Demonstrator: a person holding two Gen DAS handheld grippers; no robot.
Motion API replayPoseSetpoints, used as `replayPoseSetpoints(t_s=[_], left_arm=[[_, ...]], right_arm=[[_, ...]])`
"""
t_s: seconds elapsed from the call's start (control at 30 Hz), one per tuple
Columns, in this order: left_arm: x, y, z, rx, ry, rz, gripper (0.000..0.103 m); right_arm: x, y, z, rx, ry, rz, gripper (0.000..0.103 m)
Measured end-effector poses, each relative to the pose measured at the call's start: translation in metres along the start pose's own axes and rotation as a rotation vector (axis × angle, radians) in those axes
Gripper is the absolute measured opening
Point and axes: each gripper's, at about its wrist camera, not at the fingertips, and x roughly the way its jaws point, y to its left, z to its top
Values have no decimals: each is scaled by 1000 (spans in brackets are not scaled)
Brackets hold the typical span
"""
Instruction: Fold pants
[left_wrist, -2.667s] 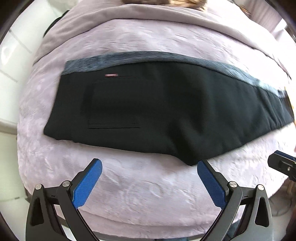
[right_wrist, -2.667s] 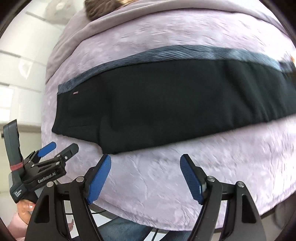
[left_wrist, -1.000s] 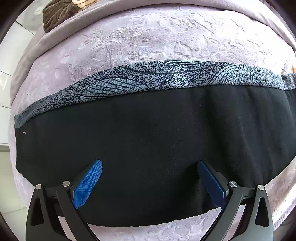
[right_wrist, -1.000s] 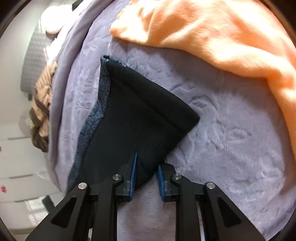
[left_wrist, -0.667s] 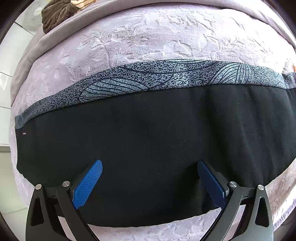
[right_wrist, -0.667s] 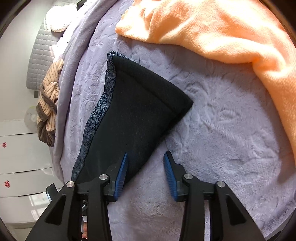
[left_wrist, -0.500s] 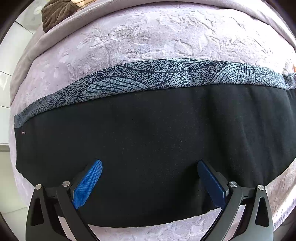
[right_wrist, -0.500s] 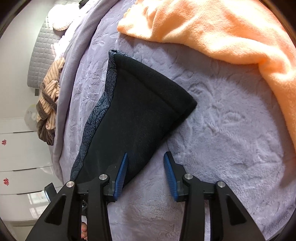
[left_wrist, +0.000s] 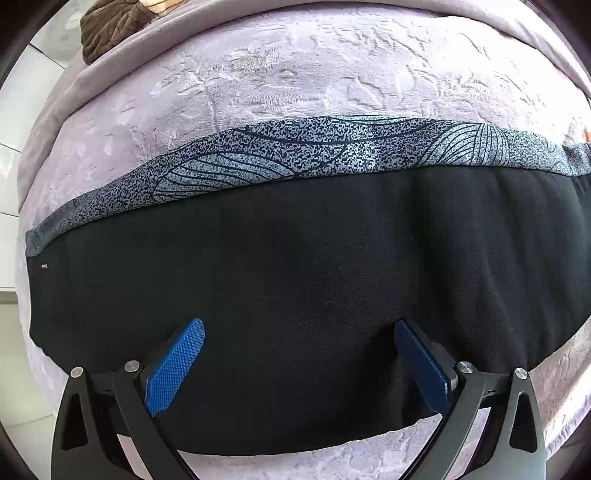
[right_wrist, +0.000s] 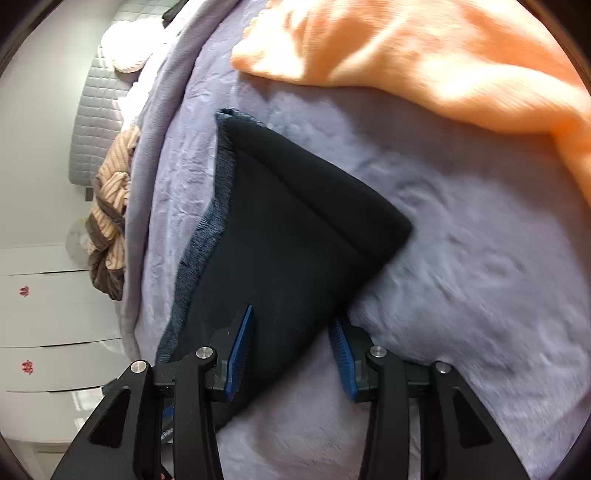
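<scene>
The black pants lie flat across the lilac bed cover, with a grey leaf-patterned strip along their far edge. My left gripper points straight down over the near part of the pants, open wide, nothing pinched. In the right wrist view the hem end of the leg lies flat on the cover. My right gripper sits low at the leg's near edge. Its jaws are opening, black cloth lies between them, and the pads do not press on it.
An orange blanket lies on the bed beyond the hem. A striped brown-and-peach garment sits at the bed's far side by a quilted grey headboard. White drawers stand to the left. A brown garment lies at the bed's far corner.
The right jaws went from nearly shut on the leg's edge to clearly apart, letting the cloth go. The left gripper stayed over the pants.
</scene>
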Motion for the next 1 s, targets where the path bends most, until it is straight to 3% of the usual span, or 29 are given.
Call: replayPoseSetpoints(t_s=[0.13, 0.33, 0.6, 0.87, 0.93, 0.97, 1.0], left_arm=[[1, 0, -1, -1, -5, 2, 103], [1, -5, -4, -2, -15, 7, 103], [-1, -5, -6, 0, -13, -1, 103], [-3, -6, -7, -2, -20, 3, 103], [-5, -7, -6, 4, -16, 5, 103], [-7, -8, -6, 5, -16, -2, 99], [-11, -9, -6, 7, -20, -19, 84]], right_arm=[[-5, 12, 1, -68, -15, 56, 50], [-3, -7, -1, -34, -32, 58, 48], [12, 11, 11, -103, -42, 118, 50], [30, 0, 18, -13, -15, 103, 48], [35, -2, 24, 52, 1, 125, 27], [35, -4, 25, 84, 4, 176, 14], [34, -5, 24, 101, -1, 212, 13]])
